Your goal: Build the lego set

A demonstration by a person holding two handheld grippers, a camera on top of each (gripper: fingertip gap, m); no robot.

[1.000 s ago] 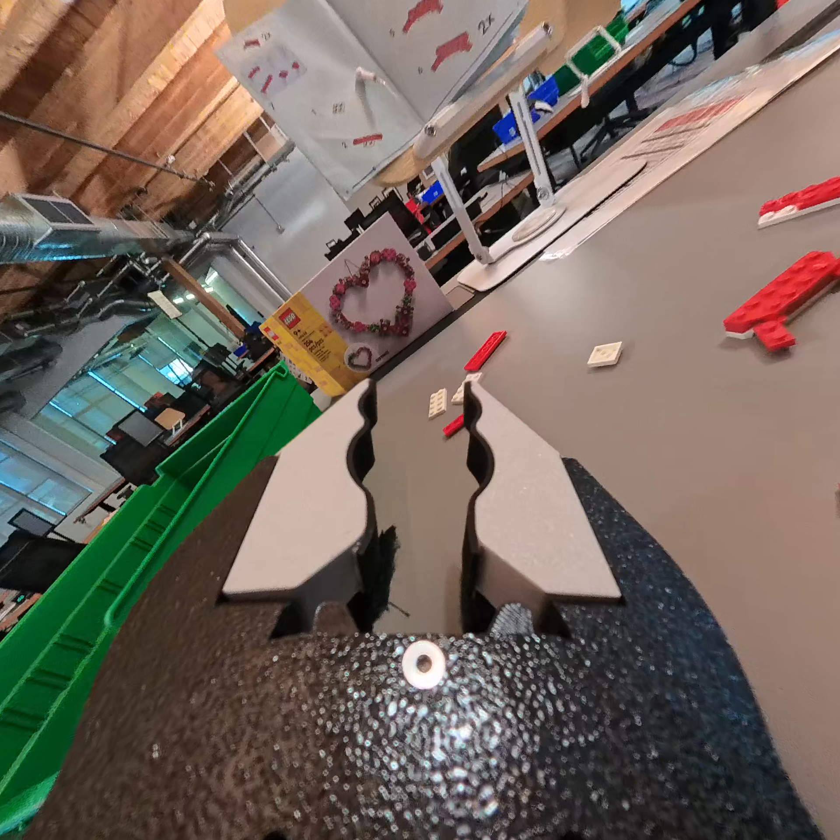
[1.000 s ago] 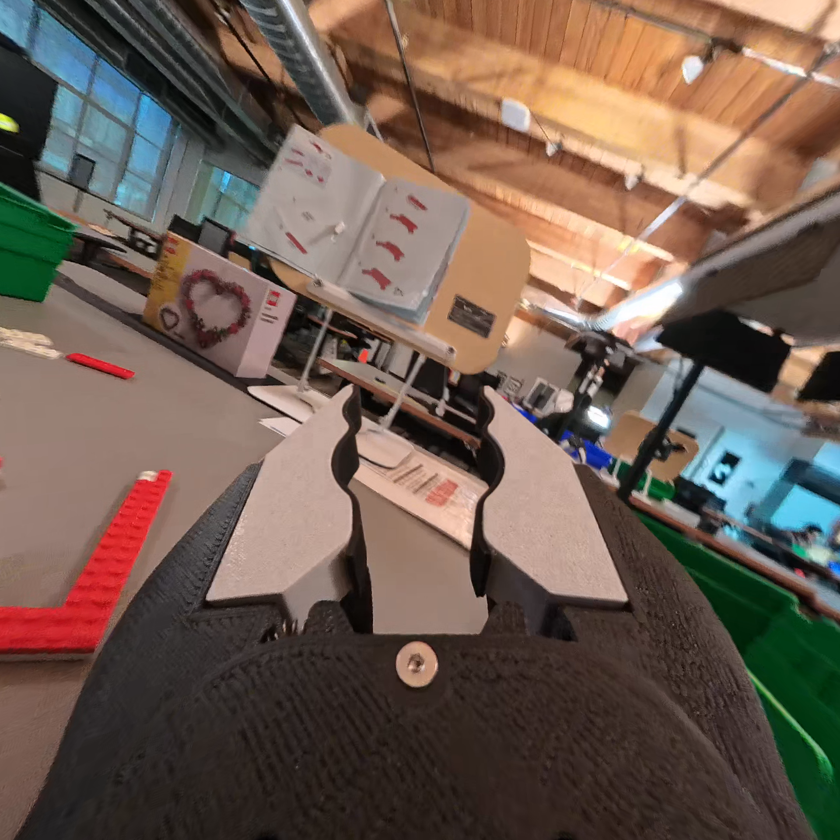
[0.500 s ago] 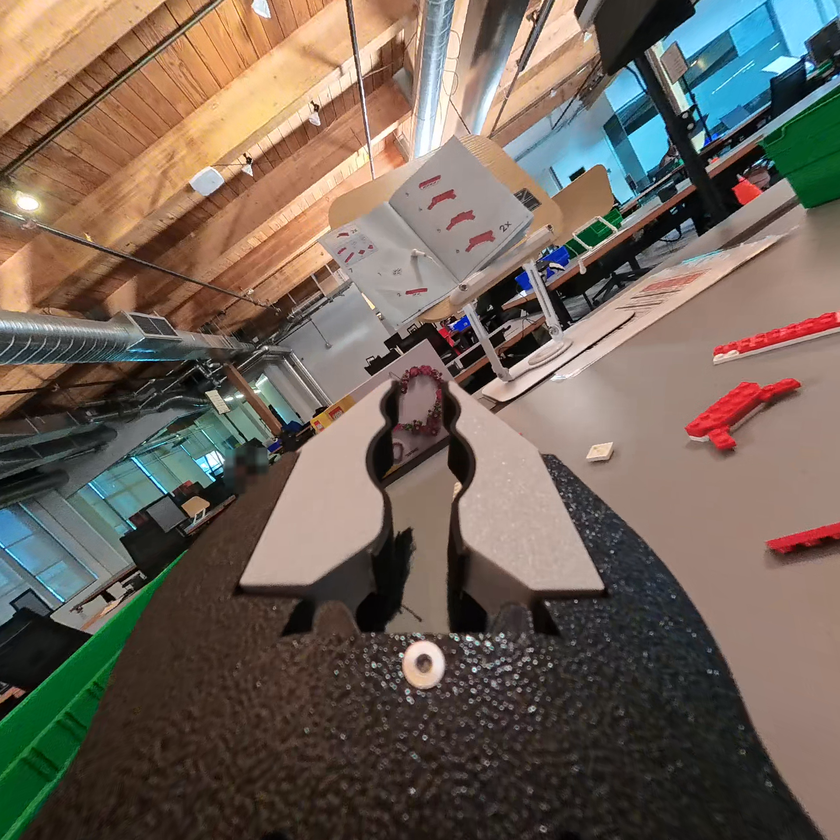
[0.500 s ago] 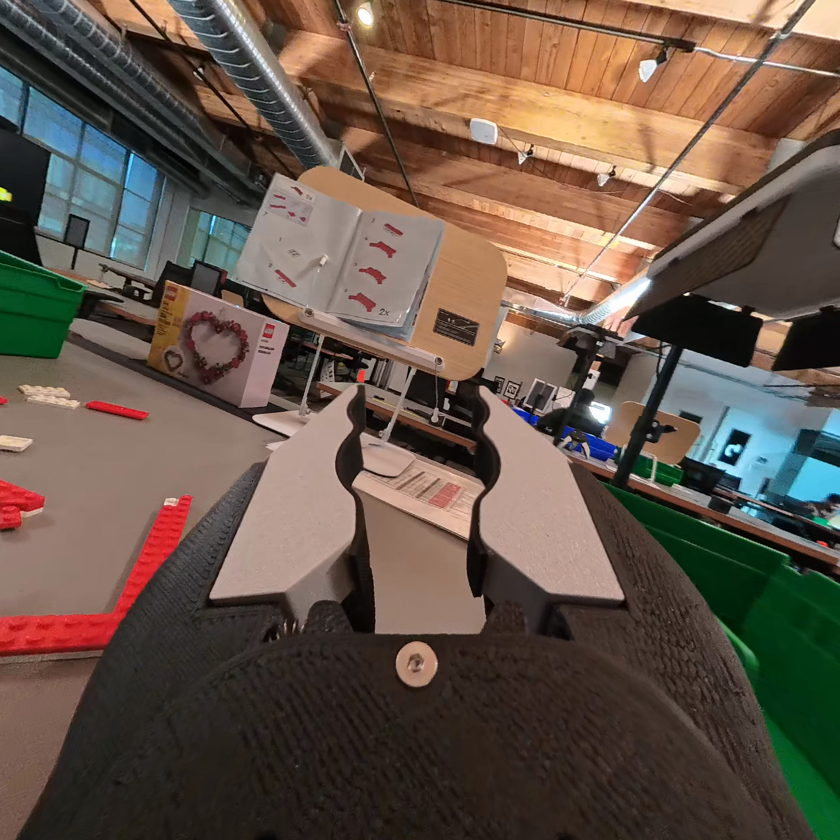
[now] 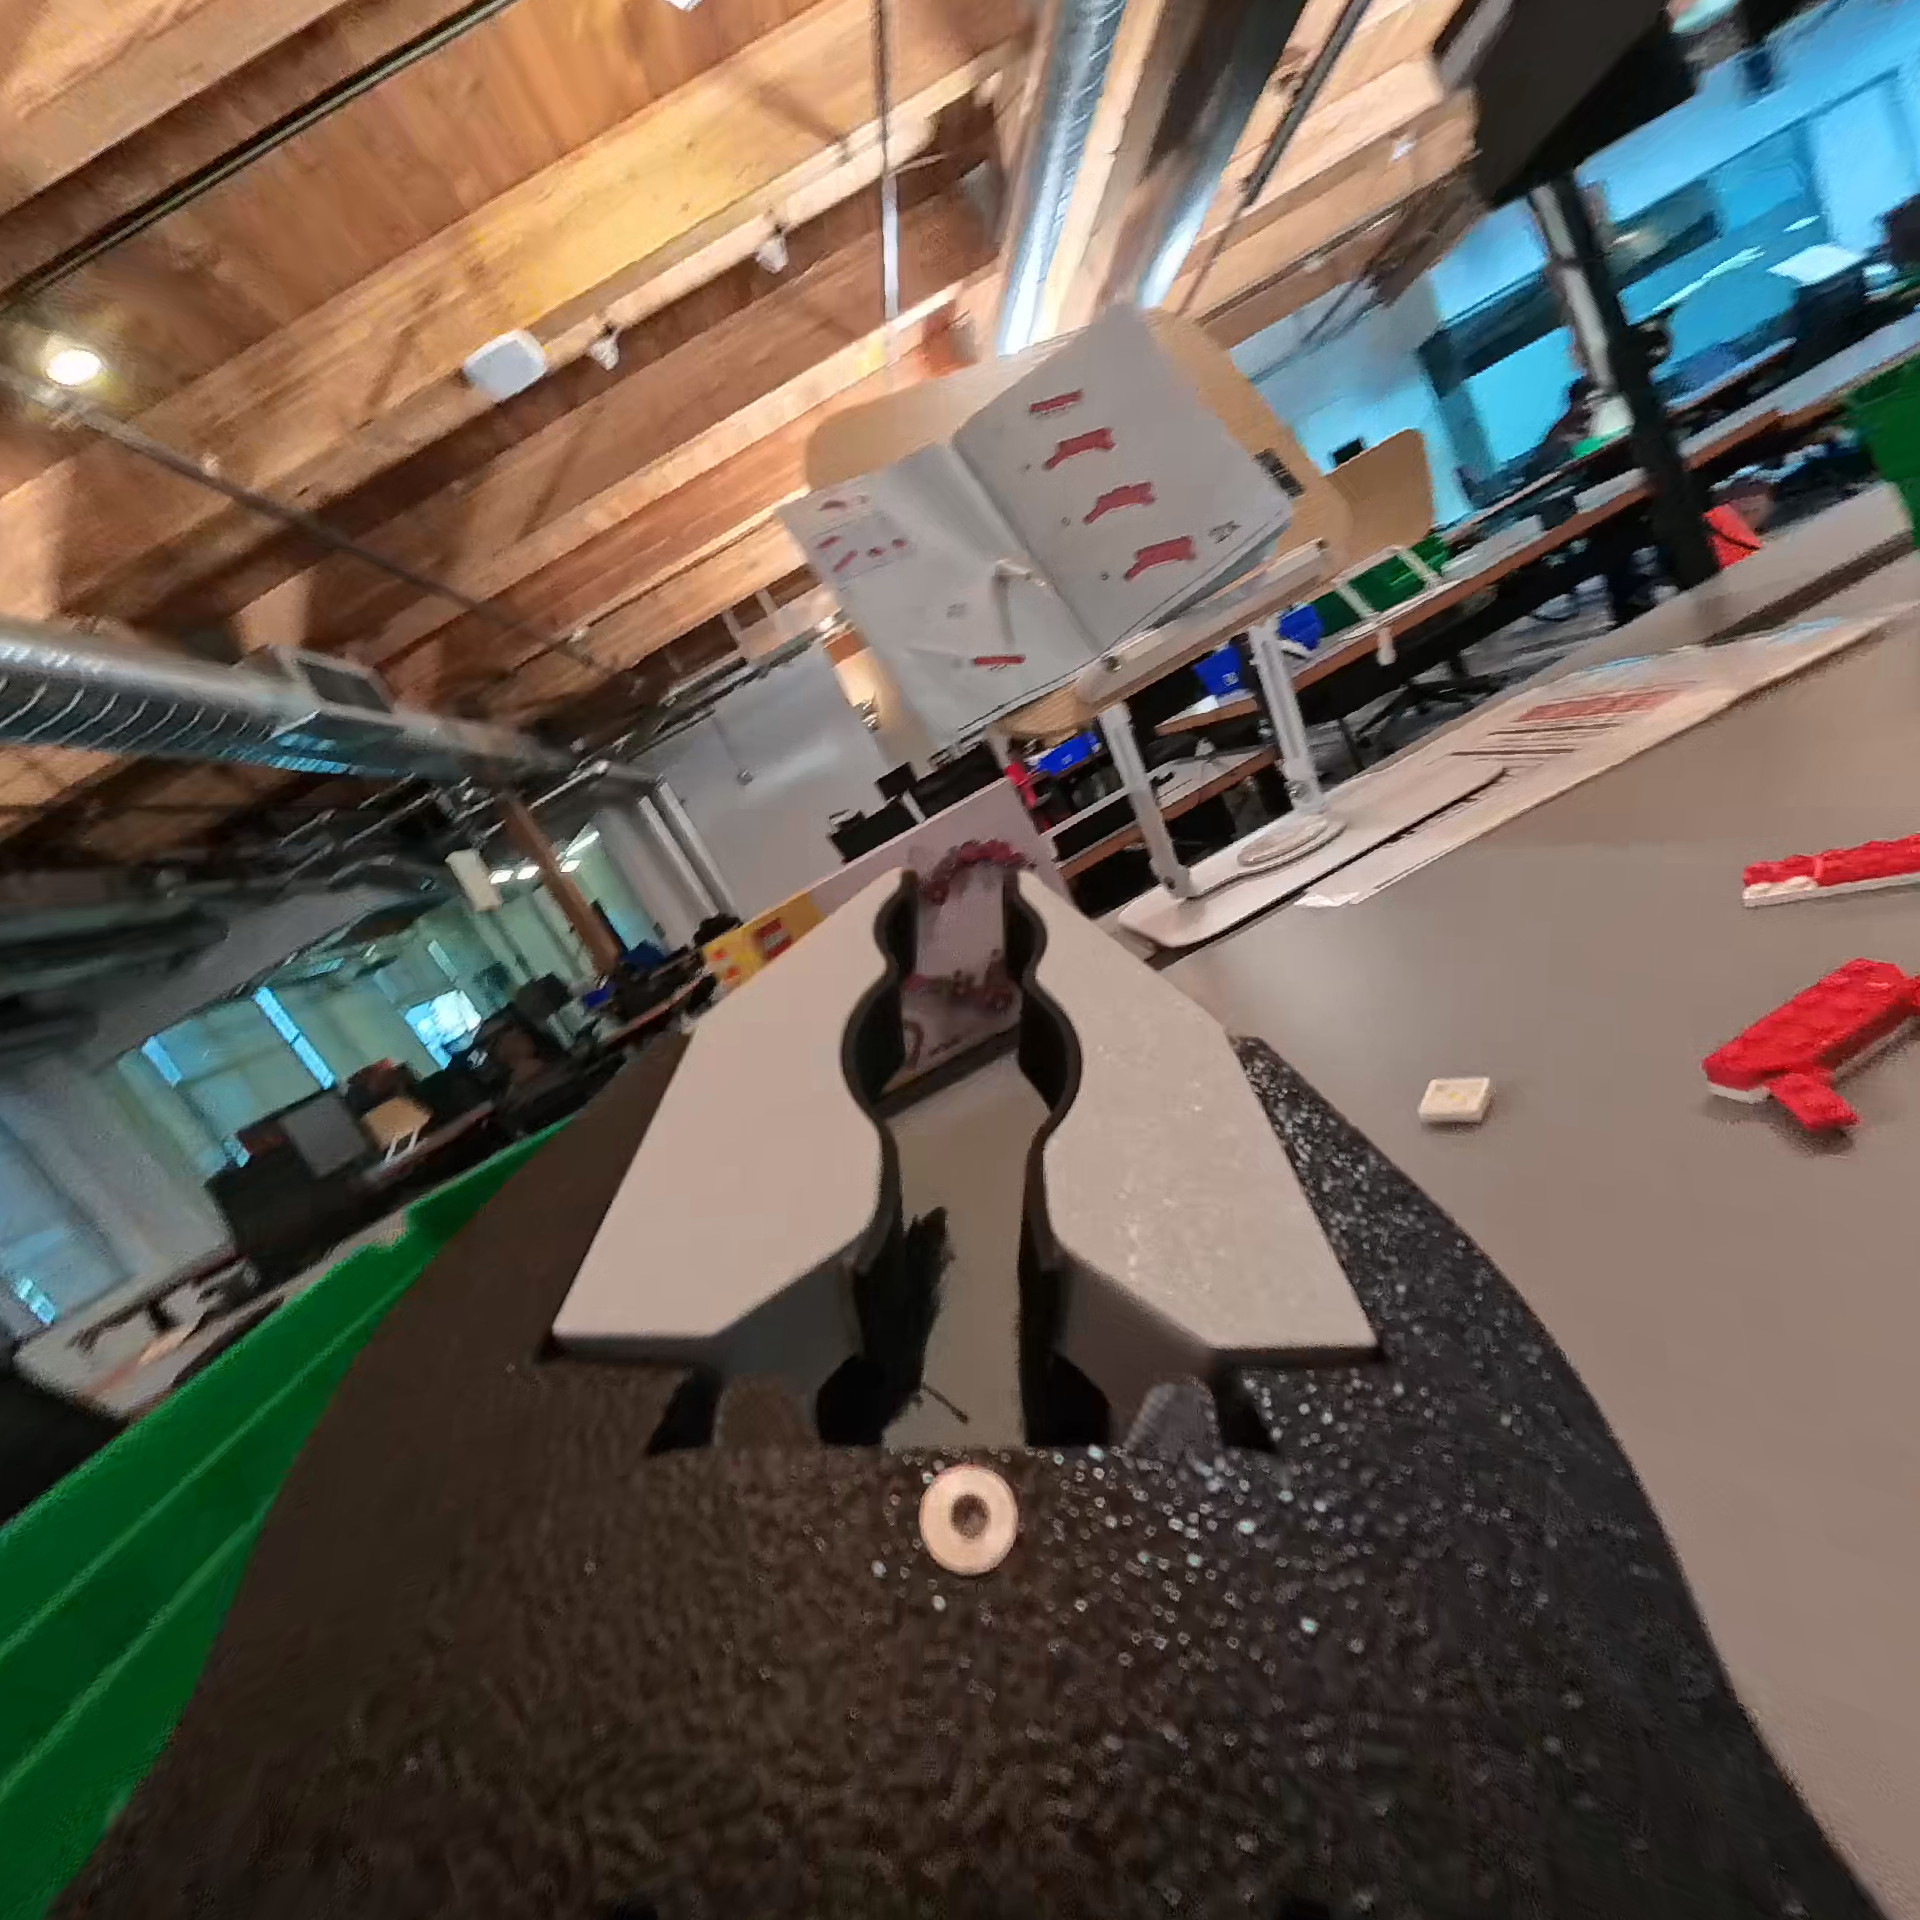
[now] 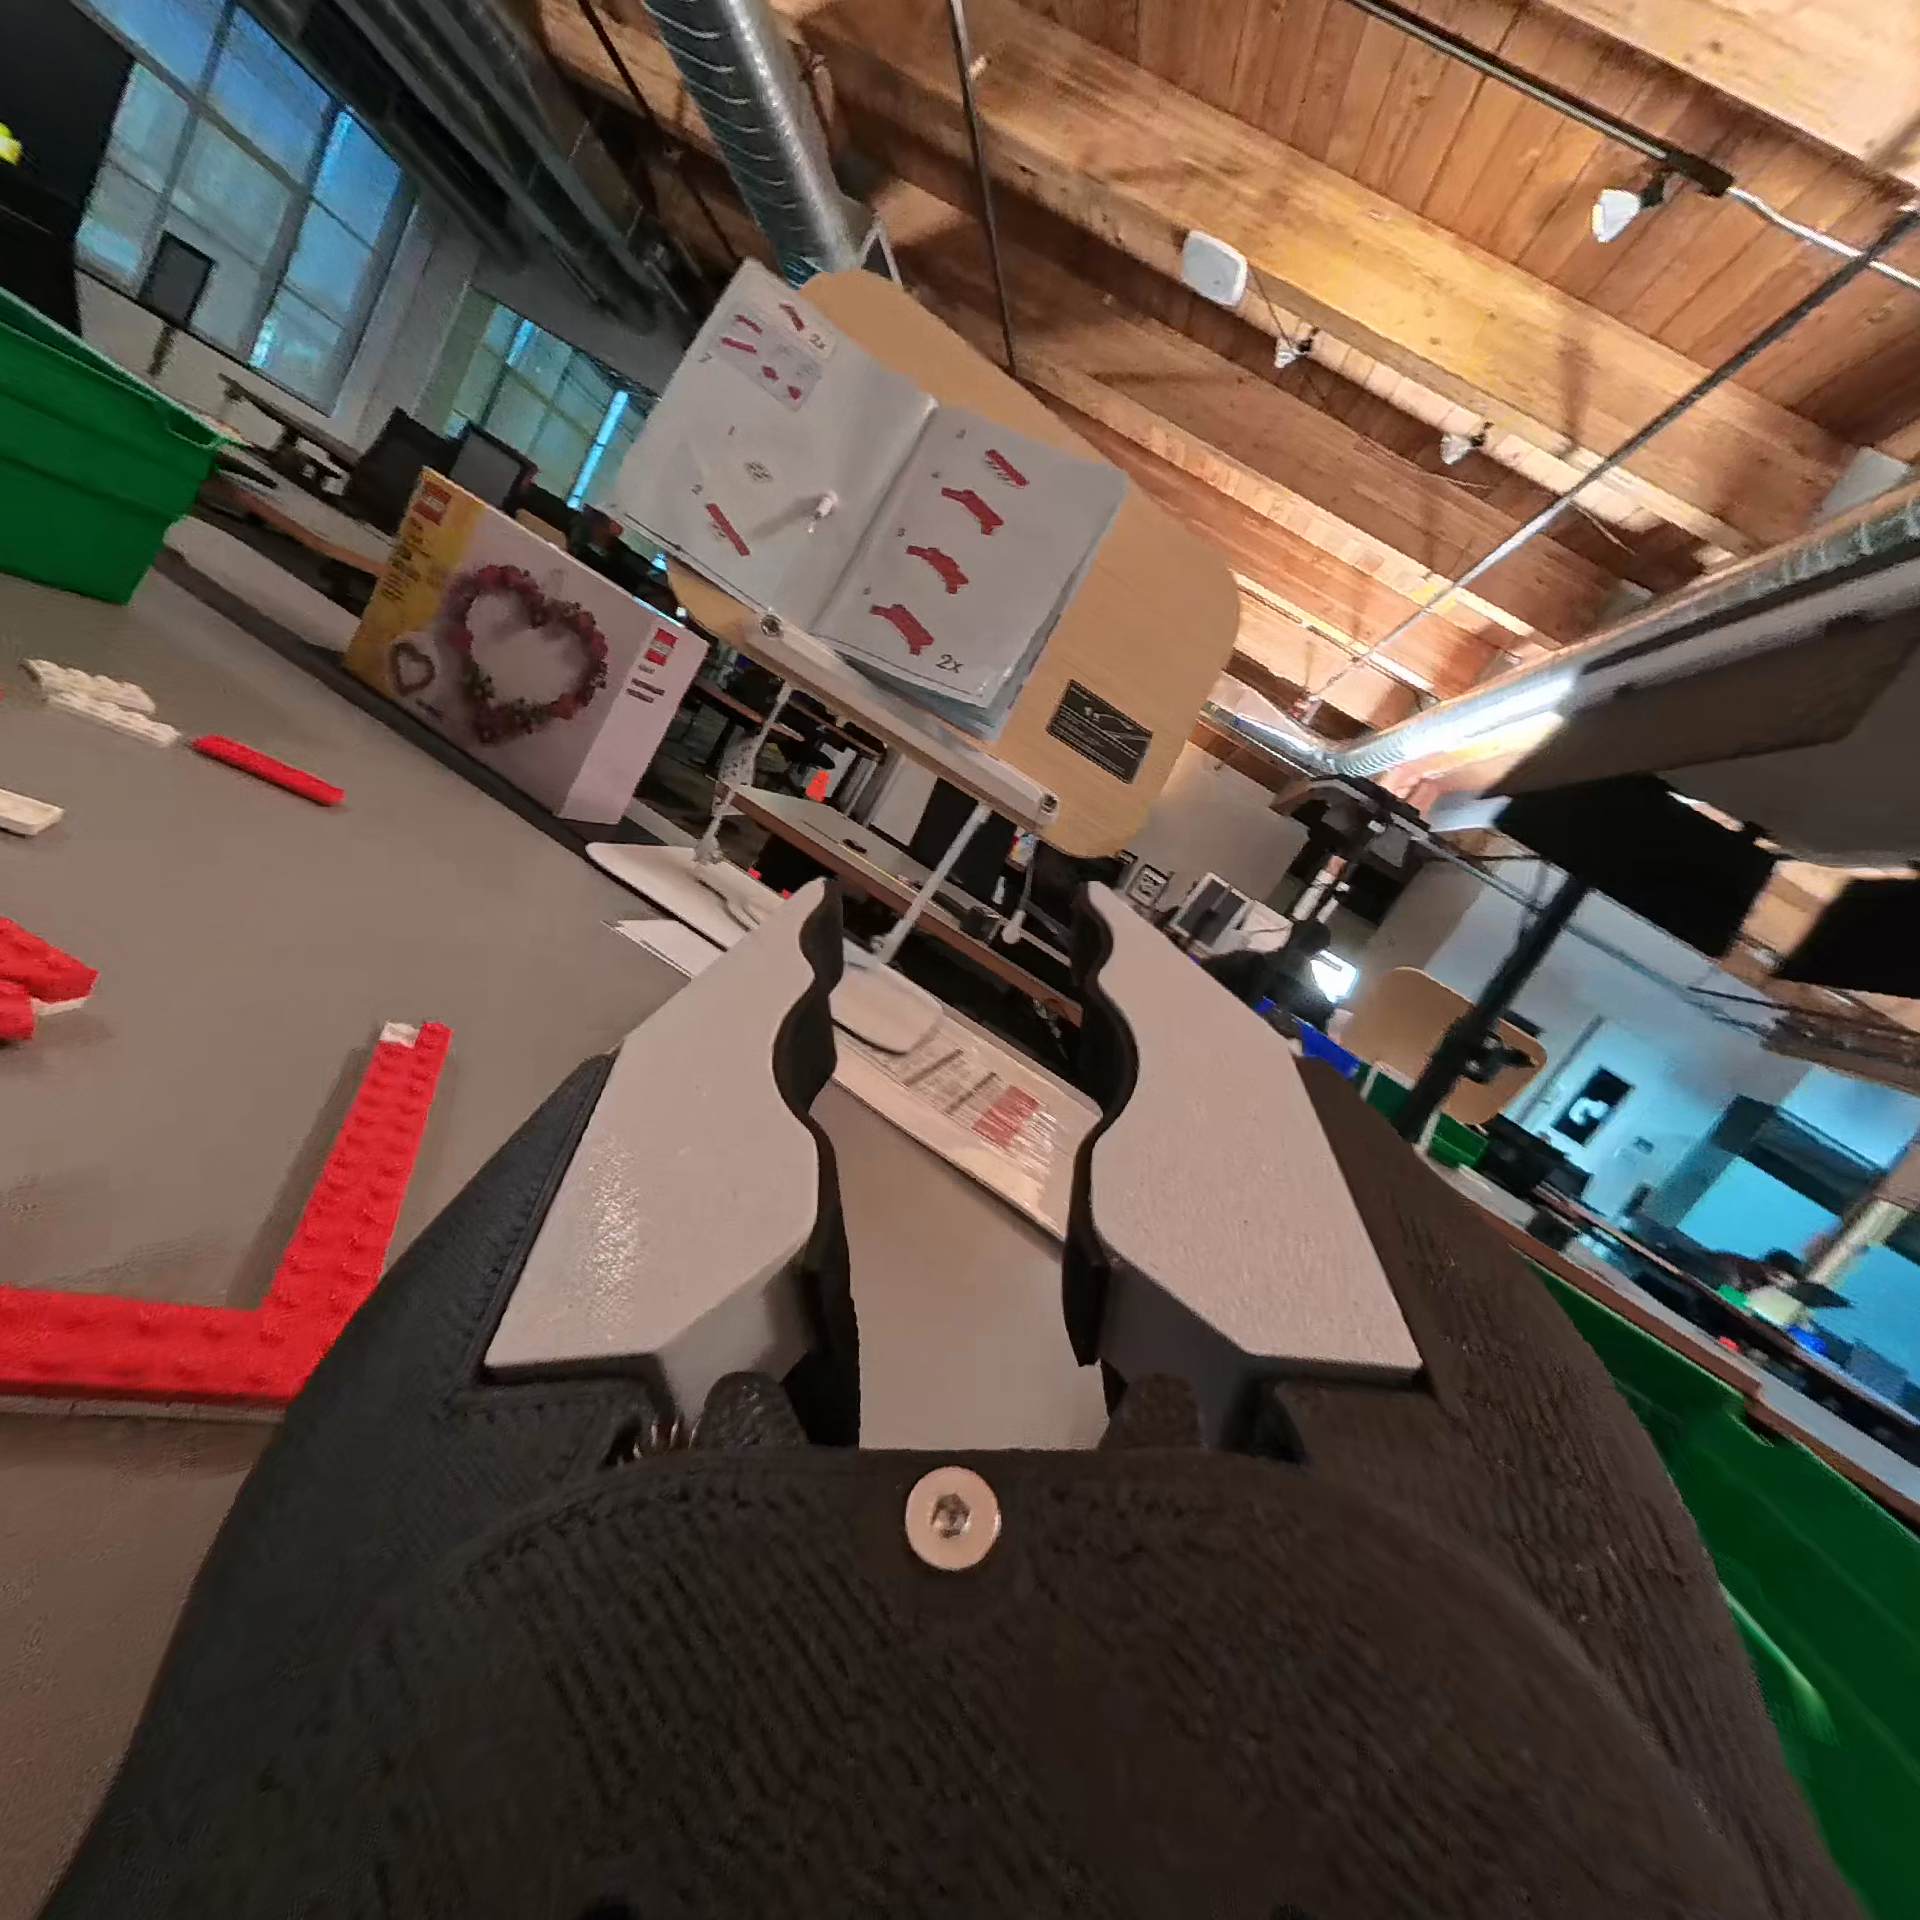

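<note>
Overhead both tongs [image 5: 961, 914] [image 6: 951, 914] gaping, empty

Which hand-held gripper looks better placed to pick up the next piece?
Probably the right hand-held gripper: open and empty, with the red L-shaped plate lying close beside its left finger. The left hand-held gripper, also empty, has the red pieces farther off to its side.

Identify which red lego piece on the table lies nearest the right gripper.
The L-shaped red plate, its corner beside the right gripper. The chunky red assembly and thin red strip lie farther off.
</note>
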